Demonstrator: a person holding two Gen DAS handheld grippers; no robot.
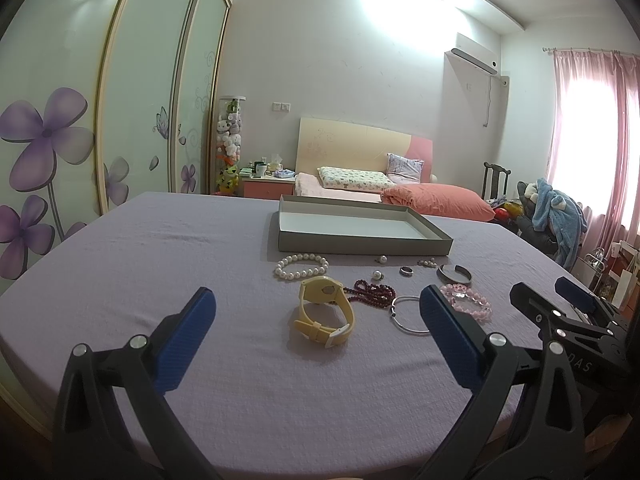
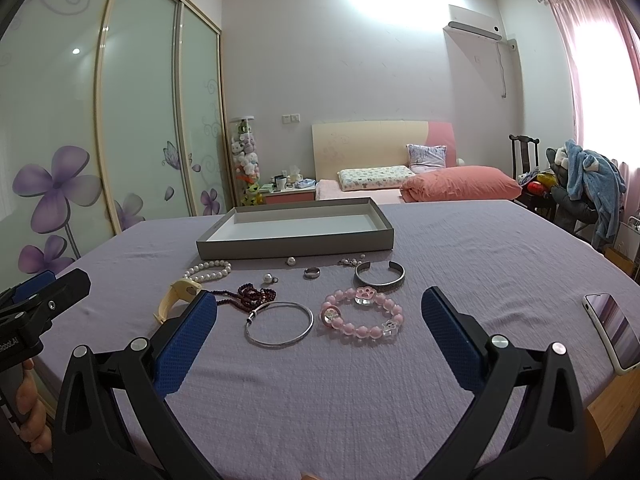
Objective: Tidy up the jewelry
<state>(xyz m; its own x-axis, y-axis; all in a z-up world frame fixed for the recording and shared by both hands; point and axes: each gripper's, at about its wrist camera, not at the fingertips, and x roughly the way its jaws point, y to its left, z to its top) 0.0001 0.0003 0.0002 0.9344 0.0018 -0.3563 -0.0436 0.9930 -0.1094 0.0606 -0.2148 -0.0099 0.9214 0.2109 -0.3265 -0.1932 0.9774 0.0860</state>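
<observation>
**What is hiding or going out of frame**

In the right wrist view the left finger is covering part of the yellow watch, and the phone is running off the right edge. In the left wrist view the right finger is overlapping the silver bangle and pink bracelet. The small pieces by the tray are staying too tiny to identify.

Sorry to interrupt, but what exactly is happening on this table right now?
A person holds two grippers over a purple-clothed table, both open and holding nothing. Jewelry lies loose on the cloth: a pearl bracelet, a yellow watch, dark red beads, a silver bangle, a pink bead bracelet and a silver cuff. The grey box behind them holds nothing yet.
</observation>
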